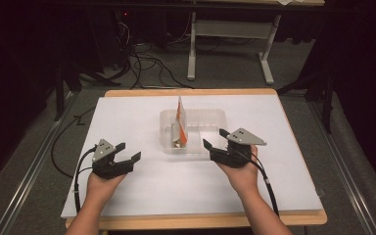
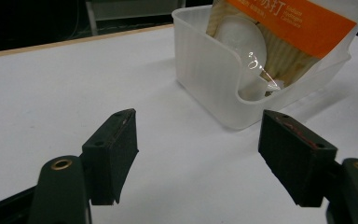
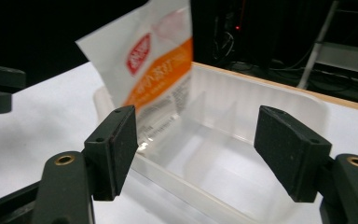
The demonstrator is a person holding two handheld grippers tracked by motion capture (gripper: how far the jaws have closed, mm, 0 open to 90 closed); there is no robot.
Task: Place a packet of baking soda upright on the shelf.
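The snack packet (image 1: pixel 181 122), white with an orange band, stands upright in the left compartment of the translucent divided tray (image 1: pixel 215 117), which sits near the middle of the white table (image 1: pixel 127 112); the left gripper view shows ridged, pale contents through the packet's clear window; the tray's right compartment looks empty in the right gripper view.

The right gripper (image 1: pixel 214 138) hovers just at the tray's near right corner, its fingers (image 3: pixel 114 149) spread wide with nothing between them, aimed over the rim toward the packet; the left gripper (image 1: pixel 129 151) sits apart on the near left of the table, fingers (image 2: pixel 114 149) likewise wide open and empty, pointing at the tray's side wall.

As a judgement, the work is at its start; the packet is untouched and inside the tray; the approach is nearly made by the right gripper, but the grasp, the lift and any placing are all left to do.
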